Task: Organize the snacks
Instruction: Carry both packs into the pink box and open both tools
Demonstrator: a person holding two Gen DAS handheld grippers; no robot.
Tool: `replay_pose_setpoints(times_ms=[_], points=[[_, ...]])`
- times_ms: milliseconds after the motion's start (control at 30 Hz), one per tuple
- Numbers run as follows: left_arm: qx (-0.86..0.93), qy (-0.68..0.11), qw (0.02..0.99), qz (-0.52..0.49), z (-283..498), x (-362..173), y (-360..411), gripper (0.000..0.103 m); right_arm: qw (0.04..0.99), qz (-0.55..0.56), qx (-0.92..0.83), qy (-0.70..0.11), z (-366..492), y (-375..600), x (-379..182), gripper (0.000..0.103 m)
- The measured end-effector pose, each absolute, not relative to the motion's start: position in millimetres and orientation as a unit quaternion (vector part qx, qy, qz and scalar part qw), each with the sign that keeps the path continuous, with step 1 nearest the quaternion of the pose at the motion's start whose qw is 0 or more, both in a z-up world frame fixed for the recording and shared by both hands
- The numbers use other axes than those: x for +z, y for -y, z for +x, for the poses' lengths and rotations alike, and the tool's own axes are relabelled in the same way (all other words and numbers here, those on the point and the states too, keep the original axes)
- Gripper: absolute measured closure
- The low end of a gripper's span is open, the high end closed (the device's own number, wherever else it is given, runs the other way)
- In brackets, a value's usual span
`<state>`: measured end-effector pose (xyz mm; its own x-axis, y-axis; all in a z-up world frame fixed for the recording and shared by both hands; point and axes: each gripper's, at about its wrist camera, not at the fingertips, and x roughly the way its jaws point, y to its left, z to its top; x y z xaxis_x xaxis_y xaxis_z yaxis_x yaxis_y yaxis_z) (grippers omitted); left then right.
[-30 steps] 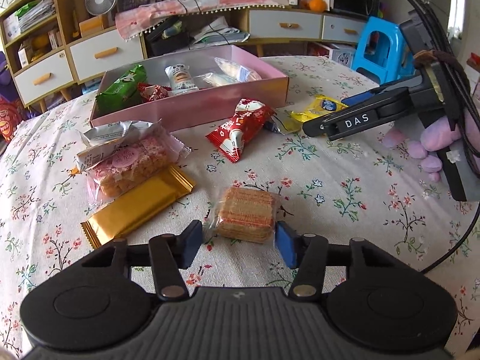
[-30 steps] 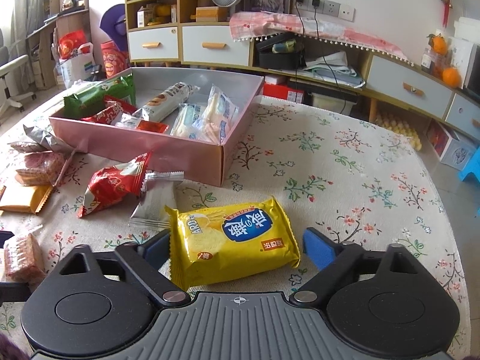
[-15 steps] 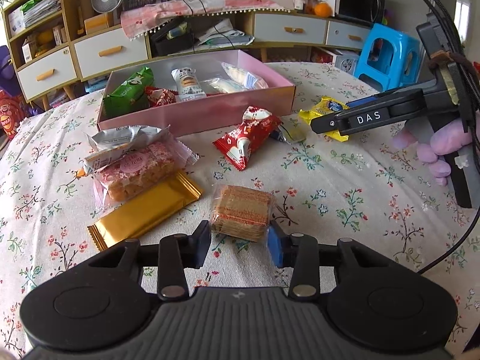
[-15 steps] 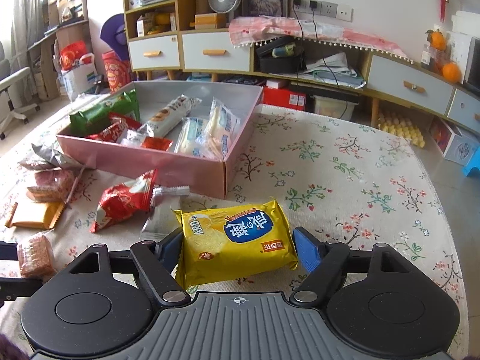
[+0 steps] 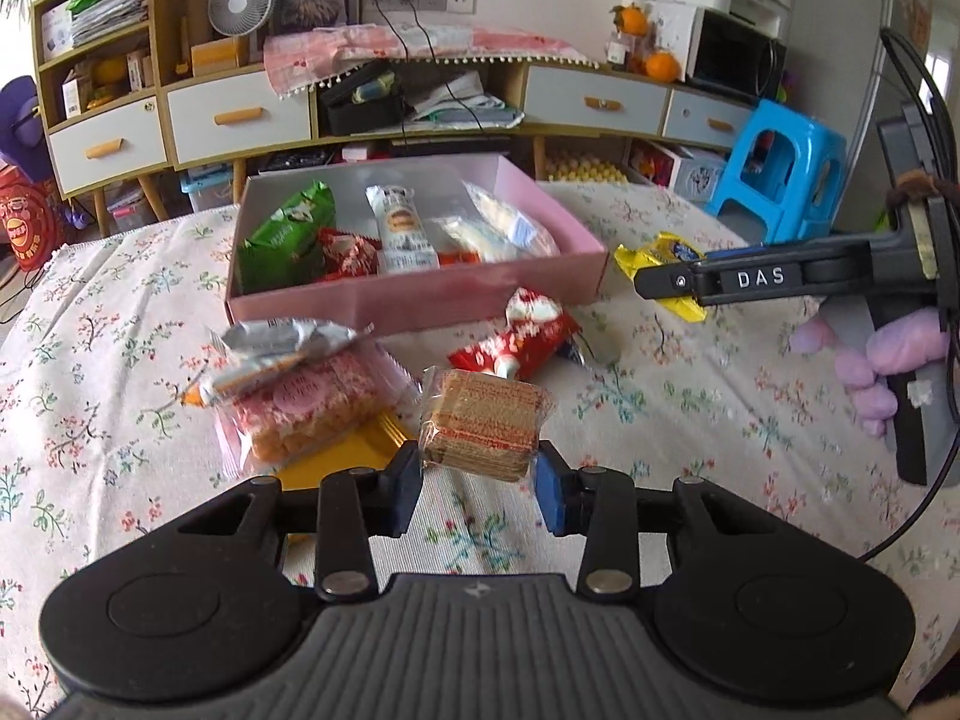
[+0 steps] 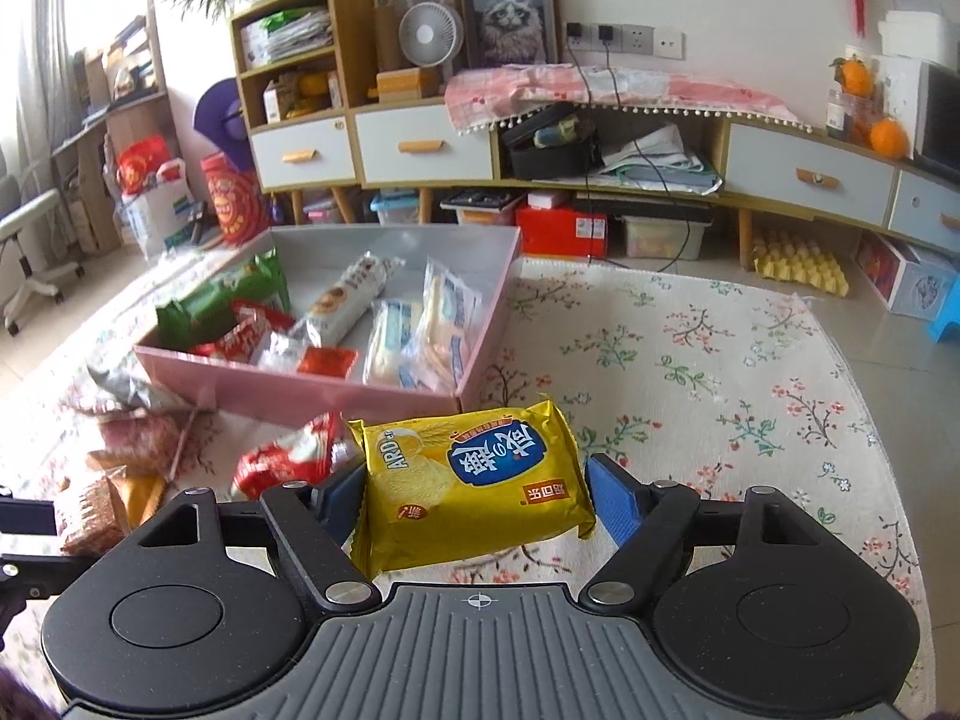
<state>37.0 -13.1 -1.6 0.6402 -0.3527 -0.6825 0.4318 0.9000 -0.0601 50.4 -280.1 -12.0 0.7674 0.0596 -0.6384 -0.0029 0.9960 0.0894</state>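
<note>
My left gripper (image 5: pixel 477 492) is shut on a clear-wrapped wafer pack (image 5: pixel 483 423) and holds it above the floral tablecloth. My right gripper (image 6: pixel 477 498) is shut on a yellow cracker packet (image 6: pixel 474 492) and holds it lifted, right of the pink box (image 6: pixel 288 387). The pink box (image 5: pixel 414 294) holds several snacks. The right gripper with the yellow packet (image 5: pixel 666 258) also shows at the right of the left wrist view. Loose on the cloth lie a red packet (image 5: pixel 516 342), a pink rice-cake pack (image 5: pixel 306 408), a silver packet (image 5: pixel 288 336) and a gold packet (image 5: pixel 348 462).
The table edge (image 6: pixel 864 396) curves away at the right, with a blue stool (image 5: pixel 780 168) beyond it. Cabinets and drawers (image 6: pixel 420 150) line the far wall. A black cable (image 5: pixel 912 516) hangs by the right gripper.
Both grippers closed on their snacks and lifted them off the cloth. The wafer pack and the yellow packet now hang above the table, nearer the pink box.
</note>
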Motion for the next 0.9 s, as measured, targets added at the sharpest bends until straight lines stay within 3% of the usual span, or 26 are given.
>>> replay_pose_setpoints(times_ms=[567,900], points=[[-0.176,-0.374,0.911,0.01,129.4,42.6,10.9,0.067,0.937,0.109,0.012,-0.331,108.7,264.3,16.9,0.025],[-0.152,-0.401,0.903,0.013,206.6,36.2,19.5,0.067,0.927,0.197,0.022,-0.318,171.0,279.6,7.3,0.025]])
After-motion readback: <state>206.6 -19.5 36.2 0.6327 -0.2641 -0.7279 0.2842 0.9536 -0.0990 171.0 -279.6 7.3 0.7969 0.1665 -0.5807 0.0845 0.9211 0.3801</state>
